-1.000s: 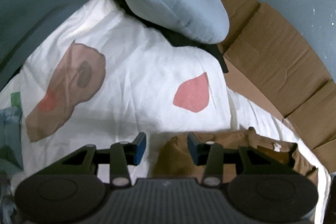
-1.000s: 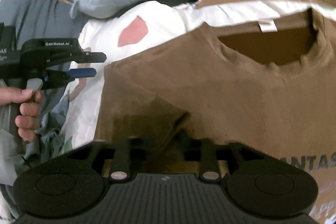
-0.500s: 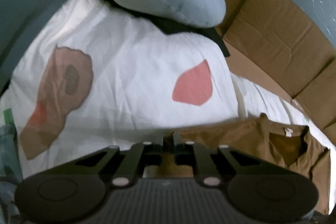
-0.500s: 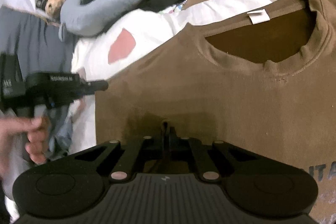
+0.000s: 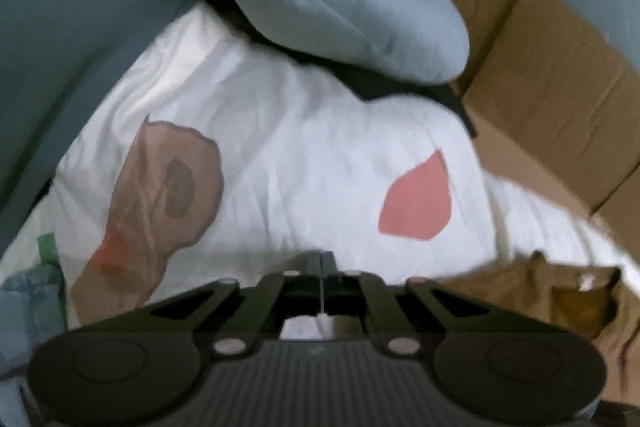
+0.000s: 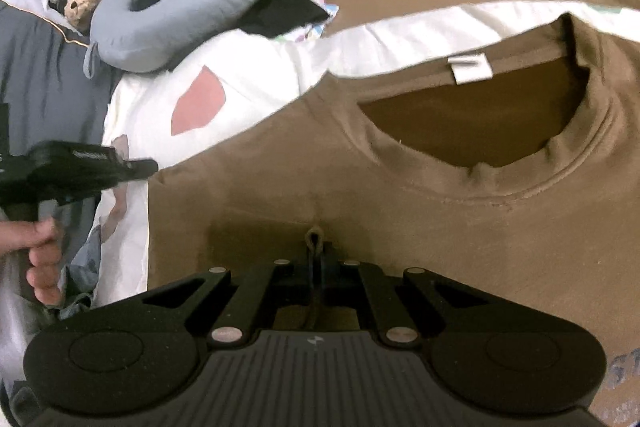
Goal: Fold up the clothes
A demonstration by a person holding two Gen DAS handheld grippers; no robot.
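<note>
A brown T-shirt (image 6: 440,227) lies flat on the white sheet, neck opening and white label (image 6: 470,67) facing up. My right gripper (image 6: 316,247) is shut on a small pinched fold of the shirt's front, below the collar. My left gripper (image 5: 322,259) is shut, fingers pressed together at the shirt's left edge; the brown cloth (image 5: 520,291) runs off to its right. From the right wrist view, the left gripper (image 6: 148,167) has its tip at the shirt's left corner, with a person's hand (image 6: 40,247) on its handle.
A white sheet (image 5: 300,147) with pink and brown patches covers the bed. A grey-blue neck pillow (image 5: 340,7) lies on dark cloth behind it. Flattened cardboard (image 5: 560,99) lines the right and far side. A small plush toy (image 6: 82,1) sits far left, denim (image 5: 28,299) at the near left.
Both grippers went from open to shut. The right one closed on a fold of the shirt's front; the left one closed at the shirt's left edge.
</note>
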